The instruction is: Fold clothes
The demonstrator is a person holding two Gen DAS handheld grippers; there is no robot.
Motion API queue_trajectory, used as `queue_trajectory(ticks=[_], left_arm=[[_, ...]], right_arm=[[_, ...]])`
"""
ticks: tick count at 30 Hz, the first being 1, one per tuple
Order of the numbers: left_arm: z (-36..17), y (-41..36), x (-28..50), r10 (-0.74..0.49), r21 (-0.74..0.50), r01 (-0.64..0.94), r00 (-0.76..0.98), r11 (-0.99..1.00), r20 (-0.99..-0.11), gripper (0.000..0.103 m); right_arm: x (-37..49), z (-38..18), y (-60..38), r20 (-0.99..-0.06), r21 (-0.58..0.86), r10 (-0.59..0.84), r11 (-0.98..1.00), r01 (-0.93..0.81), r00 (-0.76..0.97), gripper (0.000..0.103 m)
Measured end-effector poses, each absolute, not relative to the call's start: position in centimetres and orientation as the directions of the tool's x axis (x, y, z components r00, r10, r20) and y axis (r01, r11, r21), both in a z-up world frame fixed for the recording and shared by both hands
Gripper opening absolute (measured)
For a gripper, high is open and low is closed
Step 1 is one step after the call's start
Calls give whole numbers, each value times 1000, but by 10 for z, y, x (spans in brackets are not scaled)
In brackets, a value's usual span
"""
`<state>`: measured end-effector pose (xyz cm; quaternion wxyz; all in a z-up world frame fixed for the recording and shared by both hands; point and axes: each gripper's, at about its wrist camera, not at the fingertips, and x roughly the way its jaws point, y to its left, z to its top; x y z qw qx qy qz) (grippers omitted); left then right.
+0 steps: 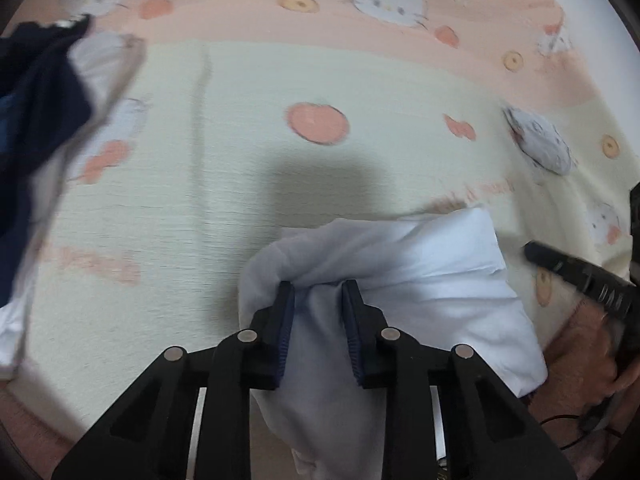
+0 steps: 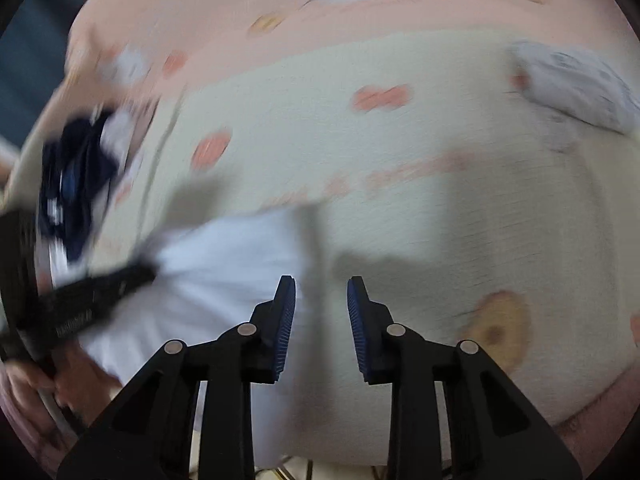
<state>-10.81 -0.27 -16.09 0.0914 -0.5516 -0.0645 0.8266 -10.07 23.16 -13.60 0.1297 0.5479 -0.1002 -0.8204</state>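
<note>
The left gripper [image 1: 318,292] pinches a bunched white shirt [image 1: 420,272] at the near edge of the bed [image 1: 200,200], so the right gripper [image 2: 321,292], parted and empty beside it, should take another edge to spread it flat.
</note>
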Motion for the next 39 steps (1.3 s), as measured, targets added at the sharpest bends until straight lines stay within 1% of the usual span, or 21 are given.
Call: queue_trajectory(ticks=[3,6,9,11,12,13,14,15,16,18,20,22,23,25,27,29,31,34,36,38,39], left_arm=[[-137,8,-108,280,-245,-137,-419,-960,-864,29],[-122,29,-116,287,-219,-198,-453,-955,-844,29],[-133,30,-132,308,-258,-173,-412,-950,-857,29],[-149,27,-135,327,-293,-146,-382,-945,-865,29],[-159,25,-131,313,-285,-130,-364,-950,-877,29],[-169,23,-128,299,-277,-115,-347,-954,-889,29],[-175,19,-124,297,-278,-105,-342,-955,-892,27],[-175,14,-121,308,-291,-101,-350,-951,-885,24],[-173,9,-120,306,-294,-88,-347,-952,-886,24],[-169,1,-121,287,-287,-54,-352,-957,-891,25],[-163,-3,-120,275,-285,-29,-372,-958,-887,27],[-153,0,-115,299,-306,-51,-407,-951,-863,27],[-147,7,-112,322,-318,-81,-423,-945,-847,27],[-145,18,-110,344,-325,-118,-424,-938,-838,31],[-147,29,-109,355,-325,-144,-410,-935,-840,33],[-149,39,-109,366,-327,-164,-393,-931,-844,33],[-153,41,-113,367,-329,-163,-374,-930,-852,33],[-146,49,-127,360,-314,-179,-396,-933,-845,33],[-152,47,-137,333,-305,-132,-383,-943,-862,37],[-166,35,-143,263,-270,-30,-353,-962,-898,36],[-171,29,-144,253,-274,12,-348,-962,-903,34]], right_arm=[[-110,-133,240,-857,349,-344,-935,61,-384,31],[-113,-132,218,-860,324,-359,-933,156,-363,31],[-114,-137,179,-874,250,-344,-924,289,-344,32],[-115,-146,167,-884,221,-331,-919,327,-331,32],[-115,-155,163,-896,201,-311,-920,335,-317,32],[-116,-161,163,-903,194,-301,-923,333,-308,32],[-117,-164,167,-900,205,-308,-923,325,-308,32],[-117,-164,171,-903,211,-306,-927,309,-303,32],[-118,-164,176,-907,209,-297,-934,291,-299,32],[-123,-168,189,-935,116,-180,-969,218,-305,31],[-126,-170,212,-937,98,-147,-981,167,-318,31],[-128,-163,234,-924,173,-195,-980,93,-329,32],[-126,-158,238,-908,217,-233,-972,85,-348,34],[-121,-147,234,-874,281,-300,-954,106,-384,34],[-115,-142,211,-857,289,-340,-939,185,-388,35],[-112,-150,188,-867,262,-340,-933,246,-365,35],[-110,-157,166,-878,234,-335,-923,305,-343,35],[-108,-158,156,-888,178,-296,-927,330,-352,35],[-112,-159,163,-892,186,-294,-931,315,-344,35],[-113,-164,170,-897,176,-273,-942,287,-347,34],[-114,-167,174,-900,170,-261,-948,270,-349,35]])
